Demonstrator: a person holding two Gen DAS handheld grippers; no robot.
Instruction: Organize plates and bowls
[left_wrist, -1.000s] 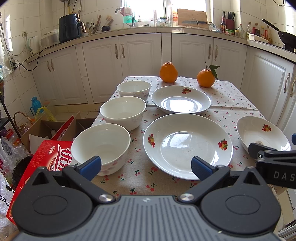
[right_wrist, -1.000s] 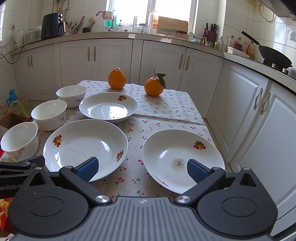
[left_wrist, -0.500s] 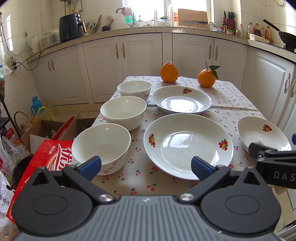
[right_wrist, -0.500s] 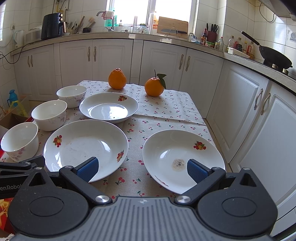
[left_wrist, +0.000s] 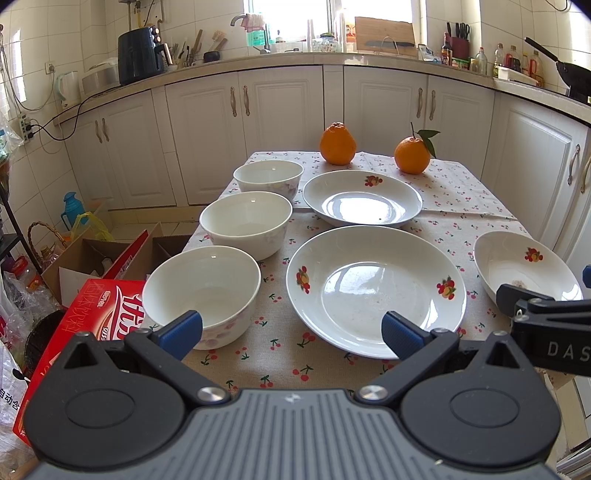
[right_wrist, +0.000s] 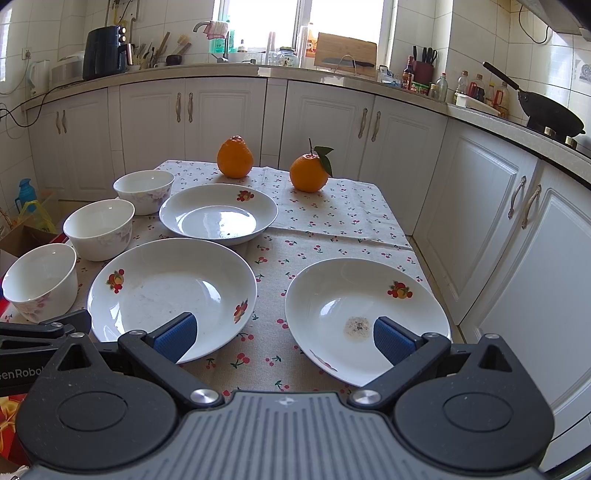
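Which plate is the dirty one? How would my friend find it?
Find the table with the cherry tablecloth and go to its right side, away from the row of bowls. The plate there sits alone by the near edge, in front of the right gripper. Only it has a grey, speckled smudge in the middle.

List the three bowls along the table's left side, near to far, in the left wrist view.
Nearest bowl → middle bowl → farthest bowl

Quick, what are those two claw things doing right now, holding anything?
Left gripper: open, holding nothing.
Right gripper: open, holding nothing.
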